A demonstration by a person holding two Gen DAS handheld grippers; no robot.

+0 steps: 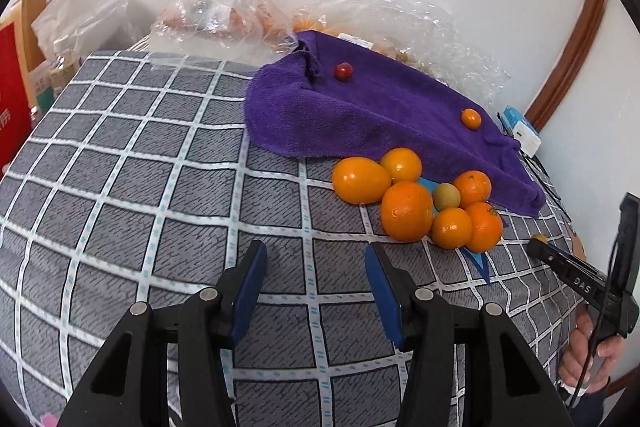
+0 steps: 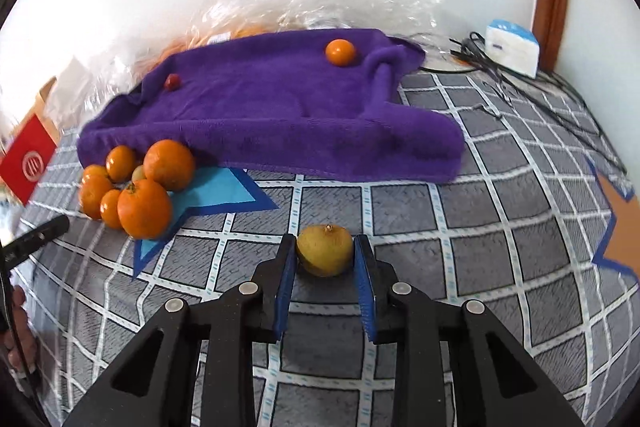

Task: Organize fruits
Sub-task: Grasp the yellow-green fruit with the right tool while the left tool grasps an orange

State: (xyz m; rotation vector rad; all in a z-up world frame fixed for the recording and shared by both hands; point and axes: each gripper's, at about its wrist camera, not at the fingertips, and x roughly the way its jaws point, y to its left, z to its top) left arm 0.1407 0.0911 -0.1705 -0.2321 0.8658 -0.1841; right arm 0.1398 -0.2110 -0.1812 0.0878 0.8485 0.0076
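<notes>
My right gripper (image 2: 325, 251) is shut on a small yellow-green fruit (image 2: 325, 250), held just above the checked cloth. A pile of oranges (image 2: 138, 187) lies on a blue star-shaped paper (image 2: 218, 193) by the purple towel (image 2: 272, 111). One small orange (image 2: 340, 52) and a small red fruit (image 2: 173, 81) rest on the towel. In the left wrist view my left gripper (image 1: 316, 259) stands open over bare cloth, with nothing between its fingers, near the orange pile (image 1: 416, 203). The right gripper (image 1: 538, 241) shows at the right edge there, its fruit barely visible at the tip.
Clear plastic bags (image 1: 224, 15) holding more fruit lie behind the towel against the wall. A red box (image 1: 12, 99) stands at the left. A white and blue box (image 2: 512, 47) and black cables (image 2: 520, 83) lie at the far right. An orange star paper (image 2: 618, 223) lies right.
</notes>
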